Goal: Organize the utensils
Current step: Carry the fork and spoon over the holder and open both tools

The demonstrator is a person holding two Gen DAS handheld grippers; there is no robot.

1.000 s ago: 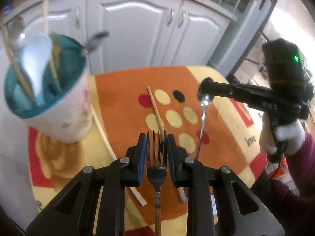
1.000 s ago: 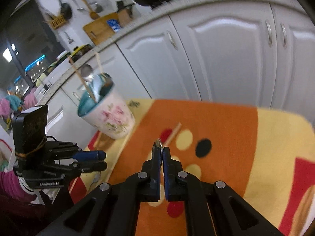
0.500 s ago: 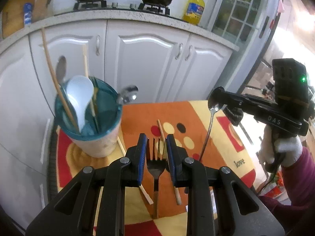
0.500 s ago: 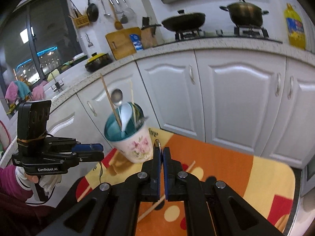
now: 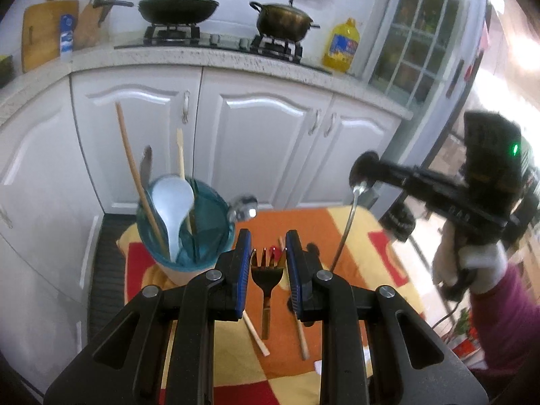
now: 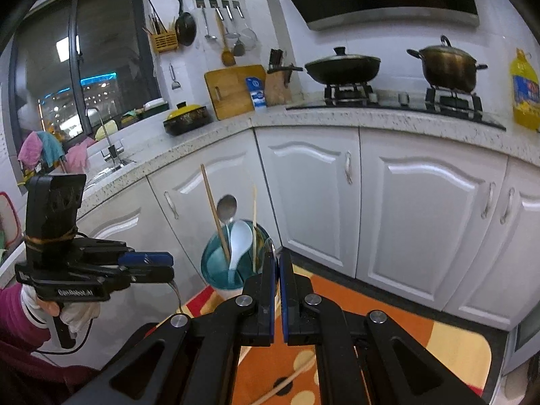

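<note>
Both of my grippers had risen well above the table over the last second, so the stove and countertop, hidden before, came into view. My left gripper point(image 5: 268, 253) held a fork point(image 5: 266, 275) between its blue pads, tines pointing forward and handle hanging down. My right gripper point(image 5: 362, 172) was clamped on the bowl end of a metal spoon point(image 5: 347, 222), whose handle dangled toward the cloth; in my right wrist view its jaws stood nearly together, with the spoon's rim showing between the pads.

Below lay an orange, yellow and red patterned tablecloth point(image 5: 337, 222) with two loose chopsticks point(image 5: 256, 332) on it, partly hidden behind my left gripper's fingers. At the cloth's far left corner stood the white floral cup point(image 6: 224, 266) with a teal inside, already holding a white soup spoon point(image 5: 172, 202), a metal spoon, chopsticks and another utensil leaning over its rim.

Behind the table ran white cabinet doors point(image 6: 422, 216) under a speckled countertop point(image 6: 371, 116). On the gas stove sat a lidded black wok point(image 6: 342, 65) and a bronze pot point(image 6: 449, 64), with a yellow oil bottle point(image 6: 524, 89) to the right. A wooden cutting board point(image 6: 233, 89) leaned against the tiled wall, ladles hung above it, and a sink tap point(image 6: 108, 141) stood by the dark window.
</note>
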